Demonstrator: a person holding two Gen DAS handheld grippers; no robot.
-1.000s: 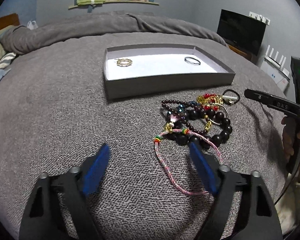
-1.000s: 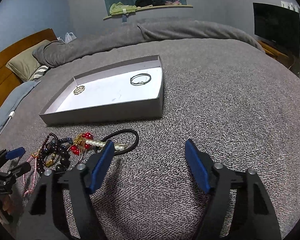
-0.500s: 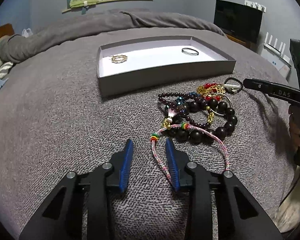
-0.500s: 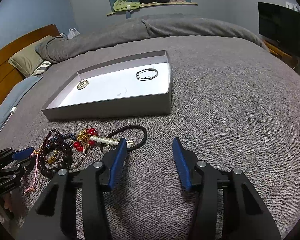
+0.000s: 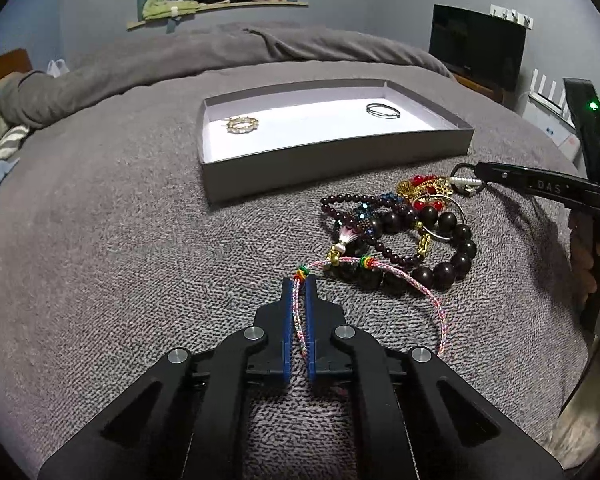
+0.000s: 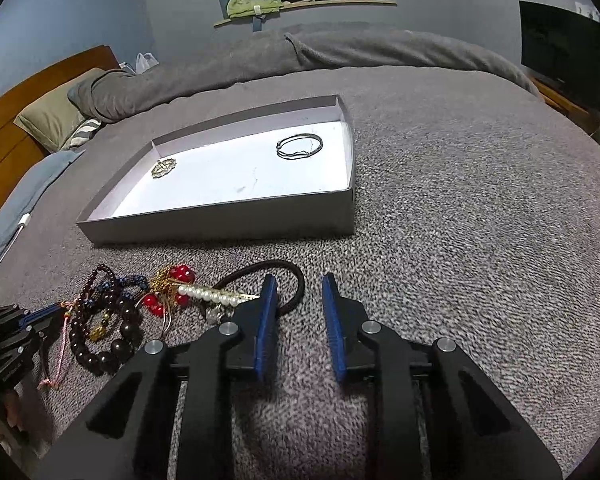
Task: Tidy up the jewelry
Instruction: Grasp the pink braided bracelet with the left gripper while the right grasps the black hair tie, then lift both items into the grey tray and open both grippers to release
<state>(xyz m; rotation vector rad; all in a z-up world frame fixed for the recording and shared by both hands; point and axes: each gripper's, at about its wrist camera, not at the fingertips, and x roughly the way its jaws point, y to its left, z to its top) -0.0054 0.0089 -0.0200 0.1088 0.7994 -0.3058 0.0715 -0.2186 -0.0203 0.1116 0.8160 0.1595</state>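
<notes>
My left gripper (image 5: 299,280) is shut on a pink braided cord bracelet (image 5: 416,286), which runs between its blue pads on the grey blanket. Beside it lies a tangled pile: a dark wooden bead bracelet (image 5: 446,270), a garnet bead strand (image 5: 340,200) and a red and gold piece (image 5: 422,192). My right gripper (image 6: 298,284) is closing, its jaws still apart. The right end of a black hair tie (image 6: 260,267) with a pearl bar (image 6: 210,294) lies between its pads, untouched.
A grey tray (image 5: 332,160) with a white floor sits beyond the pile and holds a gold link bracelet (image 5: 242,124) and a thin dark bangle (image 5: 383,110). Pillows and a folded duvet lie at the bed's far side. A dark screen stands at the right.
The left jaws went from wide open to shut on the pink cord. The right jaws narrowed around the hair tie's end. Neither hand shifted much.
</notes>
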